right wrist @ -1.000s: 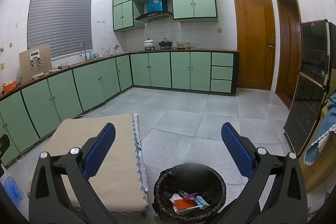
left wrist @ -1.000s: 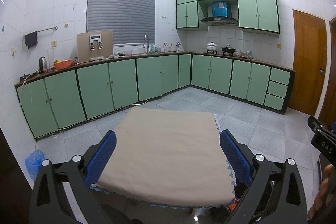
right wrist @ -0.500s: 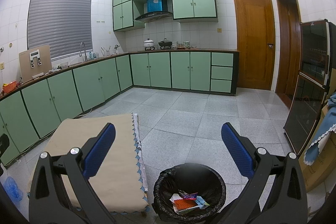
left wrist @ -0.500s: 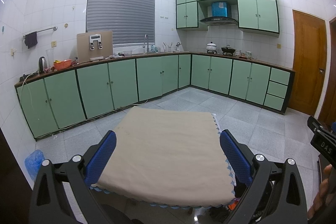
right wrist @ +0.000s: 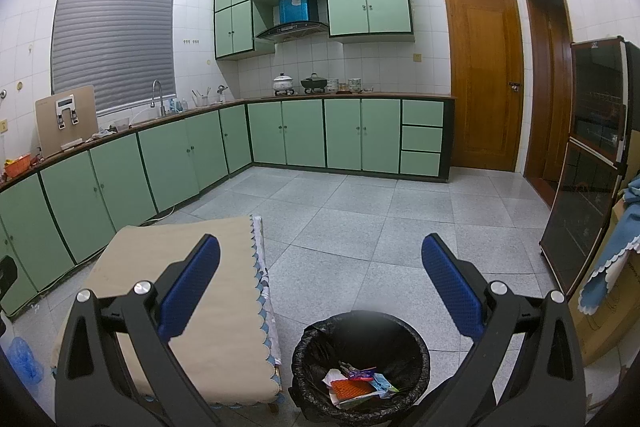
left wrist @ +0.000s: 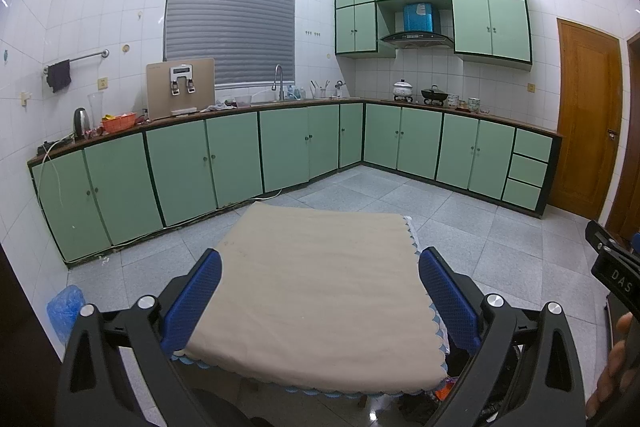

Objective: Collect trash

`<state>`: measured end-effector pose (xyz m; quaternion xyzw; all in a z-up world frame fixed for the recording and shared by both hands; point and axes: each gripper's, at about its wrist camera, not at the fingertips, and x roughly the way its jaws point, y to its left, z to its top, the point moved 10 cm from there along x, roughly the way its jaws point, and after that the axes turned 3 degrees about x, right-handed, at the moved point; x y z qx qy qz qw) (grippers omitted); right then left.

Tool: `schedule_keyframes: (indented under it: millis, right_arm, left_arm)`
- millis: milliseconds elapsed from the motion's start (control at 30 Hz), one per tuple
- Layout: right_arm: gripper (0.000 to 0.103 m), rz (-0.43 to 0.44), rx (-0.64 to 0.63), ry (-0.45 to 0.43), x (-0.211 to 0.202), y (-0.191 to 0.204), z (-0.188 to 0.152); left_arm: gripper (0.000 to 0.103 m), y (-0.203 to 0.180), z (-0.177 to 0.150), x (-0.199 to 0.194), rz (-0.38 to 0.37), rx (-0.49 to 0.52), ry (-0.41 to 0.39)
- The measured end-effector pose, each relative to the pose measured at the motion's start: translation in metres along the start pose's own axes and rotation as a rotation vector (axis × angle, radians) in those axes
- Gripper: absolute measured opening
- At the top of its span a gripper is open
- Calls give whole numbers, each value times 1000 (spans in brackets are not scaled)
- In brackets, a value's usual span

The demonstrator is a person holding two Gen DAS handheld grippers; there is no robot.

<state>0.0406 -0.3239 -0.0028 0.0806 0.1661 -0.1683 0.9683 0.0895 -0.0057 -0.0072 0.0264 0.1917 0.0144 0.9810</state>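
A black trash bin [right wrist: 361, 363] with a black liner stands on the floor just right of a low table. Inside it lie wrappers and paper trash [right wrist: 358, 385], orange, white and blue. My right gripper [right wrist: 320, 287] is open and empty, held above the bin. My left gripper [left wrist: 319, 293] is open and empty, held above the table's beige cloth [left wrist: 316, 291]. No trash shows on the cloth. A bit of orange shows under the table's near right corner [left wrist: 442, 393].
The cloth-covered table [right wrist: 188, 291] sits on a grey tiled floor. Green cabinets [left wrist: 200, 163] line the far walls. A blue plastic bag [left wrist: 62, 311] lies on the floor at left. A dark glass cabinet [right wrist: 588, 163] and draped box stand at right.
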Motion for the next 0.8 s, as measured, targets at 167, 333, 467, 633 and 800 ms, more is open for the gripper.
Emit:
schedule_keyframes:
  millis: [167, 333, 467, 633, 800]
  right_arm:
    - [98, -1, -1, 0, 0, 0, 0]
    - [98, 0, -1, 1, 0, 0, 0]
    - [98, 0, -1, 0, 0, 0, 0]
    - [98, 0, -1, 0, 0, 0, -1]
    - [98, 0, -3, -4, 0, 0, -3]
  left_arm:
    - [97, 0, 1, 0, -1, 0, 1]
    - [97, 0, 0, 1, 0, 2, 1]
    - [97, 0, 0, 1, -1, 3, 3]
    - [97, 1, 0, 1, -1, -1, 5]
    - [97, 3, -1, 2, -3, -3, 8]
